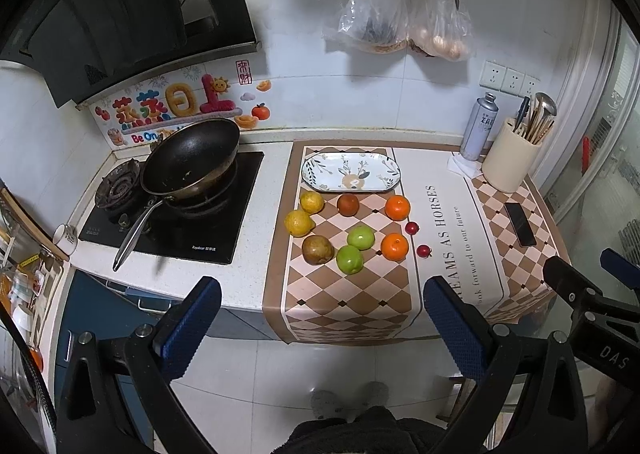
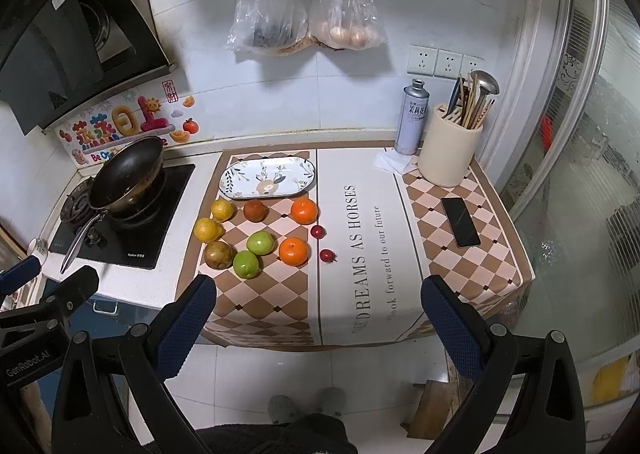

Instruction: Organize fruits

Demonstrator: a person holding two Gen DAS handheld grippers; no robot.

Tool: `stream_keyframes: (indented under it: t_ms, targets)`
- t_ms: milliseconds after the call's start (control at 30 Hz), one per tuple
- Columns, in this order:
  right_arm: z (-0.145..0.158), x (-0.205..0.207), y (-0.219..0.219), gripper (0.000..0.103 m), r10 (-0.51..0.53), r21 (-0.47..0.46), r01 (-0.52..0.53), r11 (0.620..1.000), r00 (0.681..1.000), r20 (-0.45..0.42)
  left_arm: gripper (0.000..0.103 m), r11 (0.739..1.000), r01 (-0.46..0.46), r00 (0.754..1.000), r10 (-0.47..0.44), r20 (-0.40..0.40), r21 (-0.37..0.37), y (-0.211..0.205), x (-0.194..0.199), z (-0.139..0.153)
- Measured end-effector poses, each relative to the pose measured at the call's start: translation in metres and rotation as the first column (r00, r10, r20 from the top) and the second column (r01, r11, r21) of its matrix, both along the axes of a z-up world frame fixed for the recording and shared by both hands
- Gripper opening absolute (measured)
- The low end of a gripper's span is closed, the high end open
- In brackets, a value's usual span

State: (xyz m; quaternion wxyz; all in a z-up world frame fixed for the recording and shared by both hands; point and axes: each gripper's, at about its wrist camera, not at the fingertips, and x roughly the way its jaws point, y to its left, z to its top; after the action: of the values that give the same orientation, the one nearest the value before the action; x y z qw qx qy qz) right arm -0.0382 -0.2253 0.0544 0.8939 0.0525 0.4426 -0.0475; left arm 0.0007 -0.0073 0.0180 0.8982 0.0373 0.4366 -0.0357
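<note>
Hovering w/ both claws wide open & empty: left claw (image 1: 322,318), right claw (image 2: 316,318). Fruits (image 1: 350,259) sit on tabletop straight ahead, before plate (image 1: 316,184); left claw's prob nearer.

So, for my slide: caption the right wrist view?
Open right gripper facing loose fruit beside an empty oval floral plate.

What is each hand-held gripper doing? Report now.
Left hand-held gripper: open, holding nothing.
Right hand-held gripper: open, holding nothing.

Home kitchen: wok (image 1: 192,162) on stove (image 1: 176,222) (range hood (image 1: 120,14) above).
</note>
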Motion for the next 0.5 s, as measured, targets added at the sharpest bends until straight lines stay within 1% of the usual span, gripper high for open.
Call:
stream_keyframes:
  t_ms: [500]
  targets:
    - [0.0037,0.0030,0.0001,0.103,0.004,0.000,-0.004,1.000,1.000,0.002,0.103,1.000,0.003,1.000,-0.003,0.003,-0.002,-0.0003,-0.0004,-0.0010]
